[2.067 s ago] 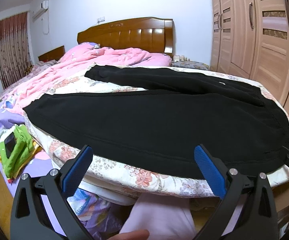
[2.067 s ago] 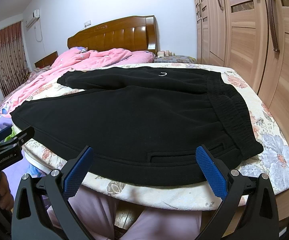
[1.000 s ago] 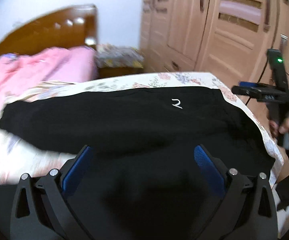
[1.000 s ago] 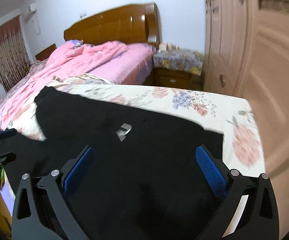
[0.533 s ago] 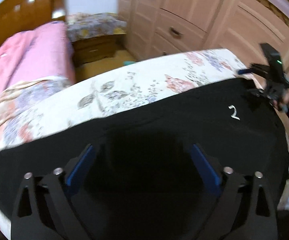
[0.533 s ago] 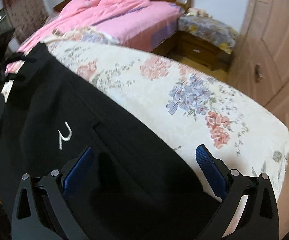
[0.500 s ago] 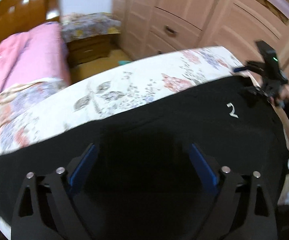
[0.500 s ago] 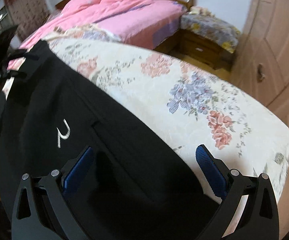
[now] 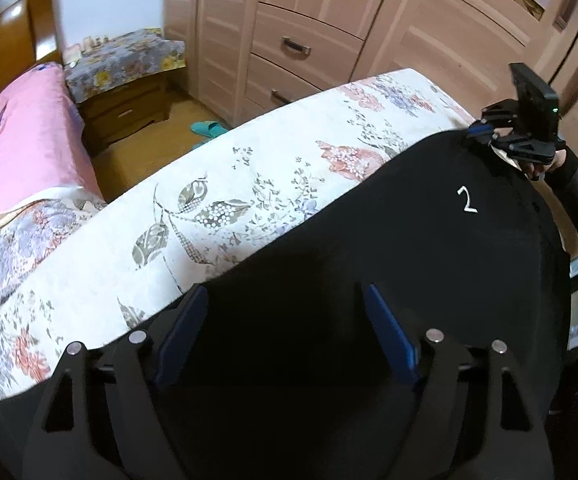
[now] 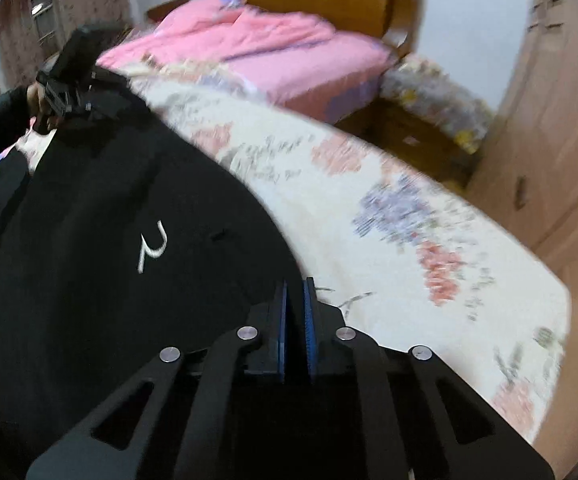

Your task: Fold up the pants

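Black pants [image 9: 369, 248]: long axis spans both grippers.
Right gripper [image 10: 295, 316]: pinched on far pants edge.
Left gripper [image 9: 285, 320]: jaws half-open, straddling cloth, ungripped.

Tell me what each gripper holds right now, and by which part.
The right gripper, jaws shut, pinches the black fleece pants at their far edge by the floral bedsheet. The left gripper, jaws open over the fabric, holds nothing.
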The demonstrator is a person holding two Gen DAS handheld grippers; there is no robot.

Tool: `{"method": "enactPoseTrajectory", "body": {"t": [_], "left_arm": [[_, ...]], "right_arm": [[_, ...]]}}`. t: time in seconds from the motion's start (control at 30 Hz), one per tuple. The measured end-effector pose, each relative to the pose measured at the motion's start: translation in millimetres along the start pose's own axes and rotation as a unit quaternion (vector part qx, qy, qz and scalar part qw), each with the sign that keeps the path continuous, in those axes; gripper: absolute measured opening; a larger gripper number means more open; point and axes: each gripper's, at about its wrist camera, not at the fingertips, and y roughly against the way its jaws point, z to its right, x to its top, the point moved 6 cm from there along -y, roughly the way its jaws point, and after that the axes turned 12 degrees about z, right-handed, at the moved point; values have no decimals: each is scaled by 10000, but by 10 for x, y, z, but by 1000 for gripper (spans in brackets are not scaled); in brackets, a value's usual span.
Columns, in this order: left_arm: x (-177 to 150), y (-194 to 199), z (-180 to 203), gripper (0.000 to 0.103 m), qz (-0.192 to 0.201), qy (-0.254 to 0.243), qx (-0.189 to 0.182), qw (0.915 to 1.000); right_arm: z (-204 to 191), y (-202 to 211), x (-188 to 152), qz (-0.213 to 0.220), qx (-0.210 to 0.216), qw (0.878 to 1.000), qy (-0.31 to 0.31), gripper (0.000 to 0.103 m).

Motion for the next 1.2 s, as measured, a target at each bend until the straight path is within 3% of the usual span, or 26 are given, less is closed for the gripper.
{"method": "enactPoseTrajectory", "body": {"t": [0.13,0.37,0.47,0.5,0.57,0.6,0.67,0.8,0.87,0.9,1.0,1.03,1.1,1.17,1.2], "left_arm": [[29,-3,-17,80,-105,-219,-52,9997],[114,-62,-47,80,-310,-550,-223,9978],[88,-130,-75,78,-556,-473,-491,9961],[49,-164,-80,72,-668,-390,-601,9952],[30,-154,-79,26,-620,-315,-617,9957],[26,-123,-56,24,-560,-299,-615,9961],[25,4,33,16,-378,-534,-308,9974],[126,563,317,15,288,-912,651,9933],[137,997,652,15,736,-1230,1202,9824],[95,1254,894,15,955,-1410,1565,9729],[-140,1730,1499,16,1275,-1812,2143,9513],[-320,1908,1792,16,1378,-1953,2352,9421],[-624,2094,2216,16,1511,-2065,2535,9329],[-1125,2156,2698,16,1477,-2197,2778,9234],[-1267,2140,2808,16,1441,-2207,2837,9220]], "right_arm": [[-244,482,132,744,-502,9958,180,10],[-586,942,215,1343,-800,9874,240,9],[-669,1097,173,1535,-857,9844,63,9],[-692,1126,163,1573,-884,9836,34,9],[-710,1135,130,1529,-892,9842,-52,9],[-719,1114,136,1490,-928,9845,-63,9],[-691,1056,137,1415,-1004,9848,-91,9],[-634,1093,170,1424,-1110,9833,-222,9],[-694,1234,180,1529,-1157,9812,-205,9],[-756,1369,176,1644,-1128,9797,-213,9],[-998,1786,62,1921,-1060,9755,-153,9],[-1099,1913,-5,1983,-1021,9747,-142,9],[-1320,2174,-220,2092,-962,9731,-101,9],[-1509,2344,-459,2132,-856,9730,-202,9],[-1623,2401,-676,2092,-747,9743,-375,9]]}}
